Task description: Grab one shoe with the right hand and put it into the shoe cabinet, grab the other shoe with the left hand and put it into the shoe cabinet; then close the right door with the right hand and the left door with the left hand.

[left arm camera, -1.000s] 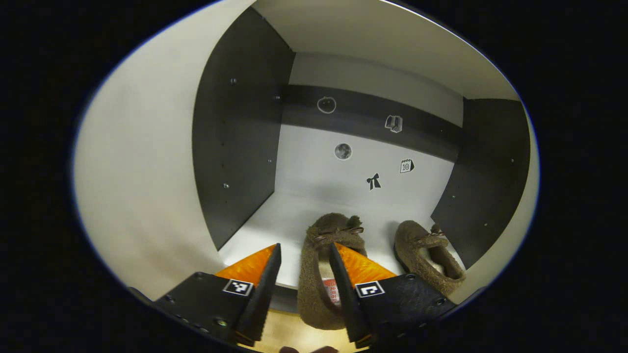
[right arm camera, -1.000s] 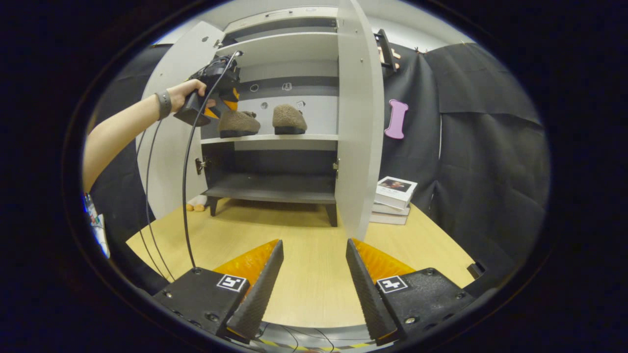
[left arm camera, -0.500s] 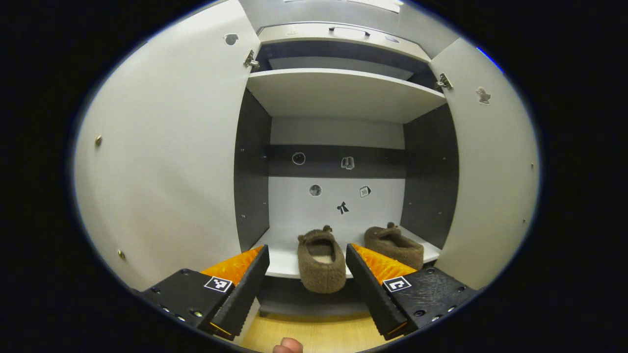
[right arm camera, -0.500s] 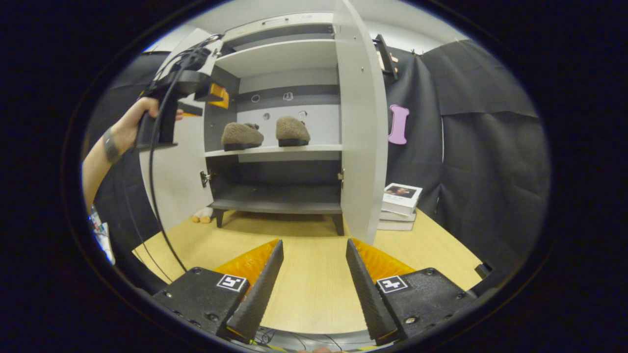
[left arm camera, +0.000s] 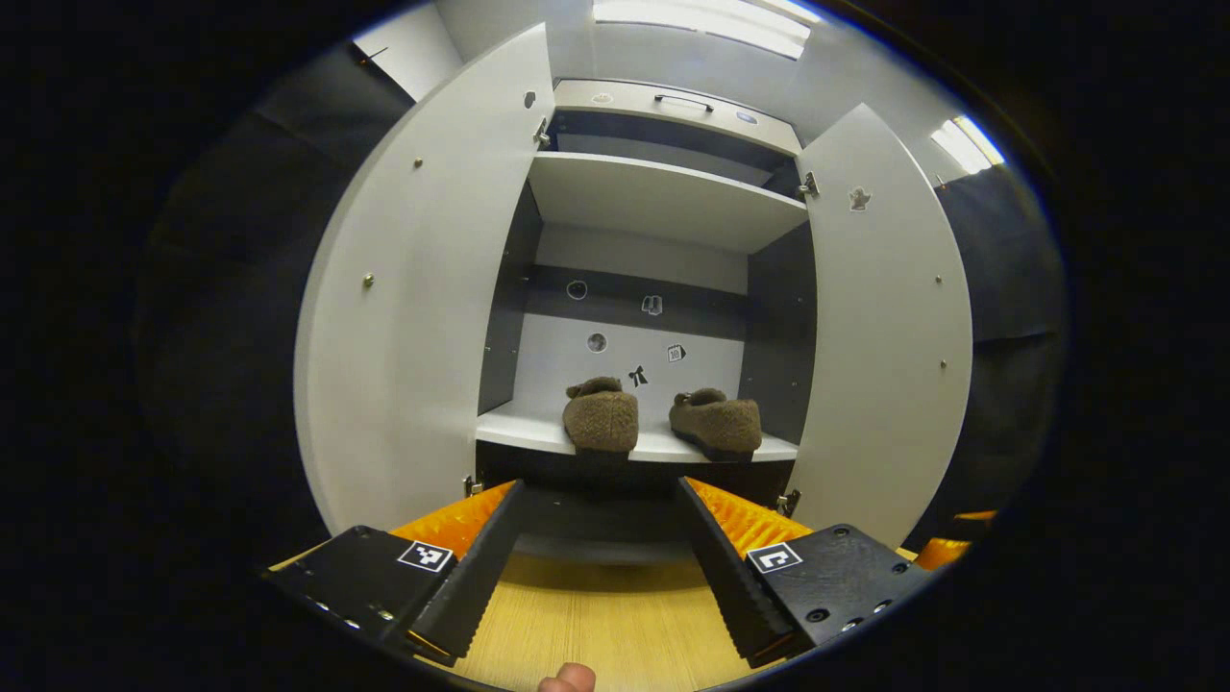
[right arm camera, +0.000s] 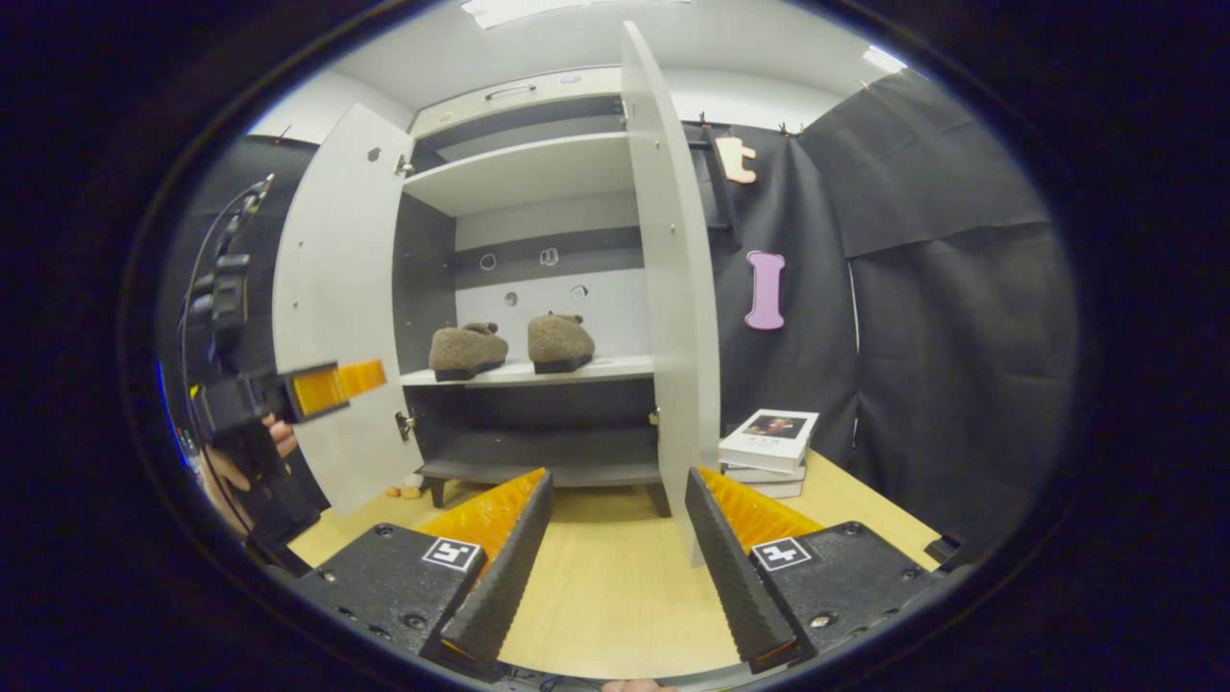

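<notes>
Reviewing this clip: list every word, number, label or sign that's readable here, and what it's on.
Nothing can be read for certain.
Stickers on the cabinet back wall: small pictures (bow, round shapes, a calendar-like one); any number on it is too small to read.
Stickers on the doors: shapes only, no text.
Top book of the stack: cover picture, text blurred.
Square markers on the left gripper and right gripper: coded patterns, not words.

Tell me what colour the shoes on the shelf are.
Brown and fuzzy, both shoes; clearest in the left gripper view.
</notes>
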{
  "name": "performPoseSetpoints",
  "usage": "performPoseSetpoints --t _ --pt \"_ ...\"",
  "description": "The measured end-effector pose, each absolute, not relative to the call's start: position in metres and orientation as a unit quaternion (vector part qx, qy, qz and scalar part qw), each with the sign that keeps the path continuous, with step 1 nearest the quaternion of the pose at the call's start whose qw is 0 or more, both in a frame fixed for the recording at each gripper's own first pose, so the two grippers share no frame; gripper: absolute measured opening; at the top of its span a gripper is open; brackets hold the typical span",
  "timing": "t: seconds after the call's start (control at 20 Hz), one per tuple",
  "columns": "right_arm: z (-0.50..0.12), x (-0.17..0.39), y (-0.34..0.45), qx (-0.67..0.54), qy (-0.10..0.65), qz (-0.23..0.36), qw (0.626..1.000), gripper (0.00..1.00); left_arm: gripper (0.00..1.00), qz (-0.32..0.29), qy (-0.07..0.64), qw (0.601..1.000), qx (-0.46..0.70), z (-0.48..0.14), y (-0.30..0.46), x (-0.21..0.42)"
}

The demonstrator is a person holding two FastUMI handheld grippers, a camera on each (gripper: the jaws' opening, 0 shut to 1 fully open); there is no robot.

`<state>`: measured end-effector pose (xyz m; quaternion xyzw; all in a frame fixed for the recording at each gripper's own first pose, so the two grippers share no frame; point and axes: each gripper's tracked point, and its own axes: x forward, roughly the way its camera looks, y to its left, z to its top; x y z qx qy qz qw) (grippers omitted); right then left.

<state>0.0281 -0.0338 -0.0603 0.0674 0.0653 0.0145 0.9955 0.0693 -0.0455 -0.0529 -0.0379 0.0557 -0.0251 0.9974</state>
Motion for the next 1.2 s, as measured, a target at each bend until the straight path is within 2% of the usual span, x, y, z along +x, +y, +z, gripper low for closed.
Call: performPoseSetpoints --t 0.2,0.5,0.8,0.95,1.2 --pt "-0.01 0.024 -0.068 0.06 0.026 -0.01 0.998 0.9 0.95 -0.03 0.089 0.993 -0.069 -0.078 -0.067 0.025" --pt "0.071 0.027 -0.143 0.012 -0.049 -0.065 0.997 0.96 0.95 -0.051 0.109 0.99 -0.068 -0.09 -0.083 -0.005" --pt "0.131 0.083 -0.196 -0.012 -0.067 -0.068 0.995 0.97 0.95 -0.065 0.108 0.991 -0.047 -0.089 -0.09 -0.021" --pt "0.145 0.121 -0.212 -0.013 -0.064 -0.071 0.995 0.96 0.95 -0.058 0.106 0.992 -0.048 -0.084 -0.082 -0.023" --pt "0.152 0.169 -0.21 -0.007 -0.045 -0.044 0.998 0.97 0.95 -0.048 0.103 0.993 -0.038 -0.08 -0.074 -0.025"
